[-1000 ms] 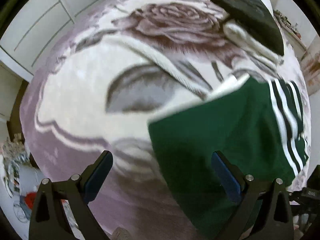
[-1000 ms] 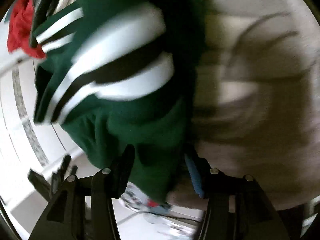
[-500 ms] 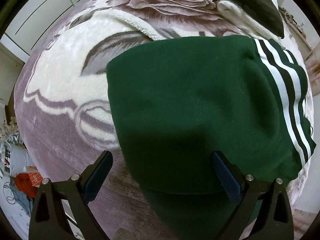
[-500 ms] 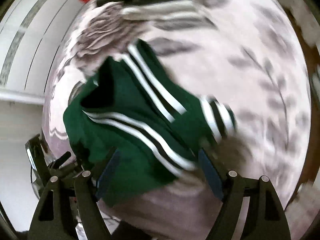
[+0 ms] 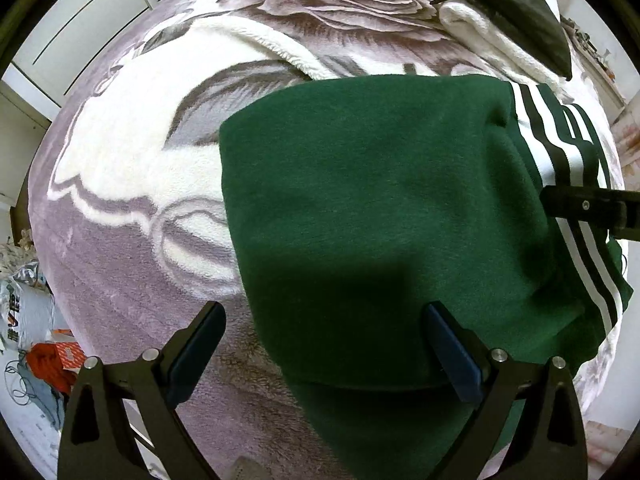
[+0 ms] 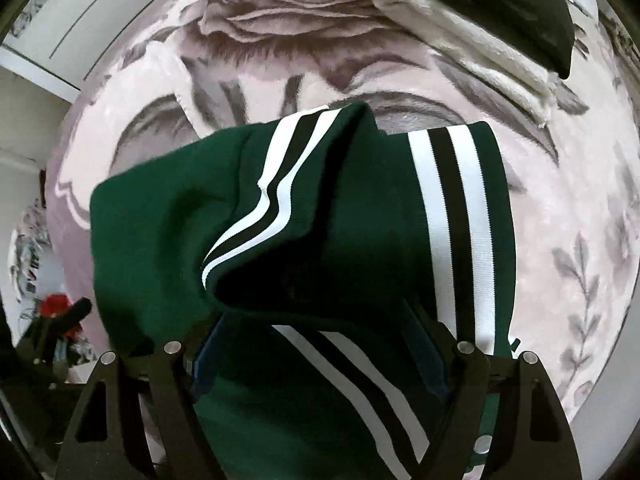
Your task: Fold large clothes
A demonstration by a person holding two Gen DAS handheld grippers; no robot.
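Note:
A dark green garment (image 5: 380, 208) with white and black side stripes (image 5: 560, 152) lies spread on a mauve floral blanket (image 5: 132, 184). My left gripper (image 5: 324, 312) hangs open just above its near left edge, with one finger over the cloth and the other over bare blanket. In the right wrist view the striped end of the green garment (image 6: 168, 220) is bunched into a raised fold (image 6: 256, 216). My right gripper (image 6: 316, 320) points down over that fold with its jaws wide, the fold's edge hiding its fingertips. Part of the right gripper (image 5: 592, 208) shows at the left wrist view's right edge.
A dark folded garment (image 5: 516, 8) rests on a white towel (image 5: 496, 40) at the blanket's far right. White cupboard doors (image 5: 76, 24) stand beyond the far left edge. Bags and an orange item (image 5: 60, 360) lie on the floor at the near left.
The green garment swung across and now lies flat on the blanket. The right gripper widened, rolled and rose above the striped end. The left gripper sank a little, then stayed still.

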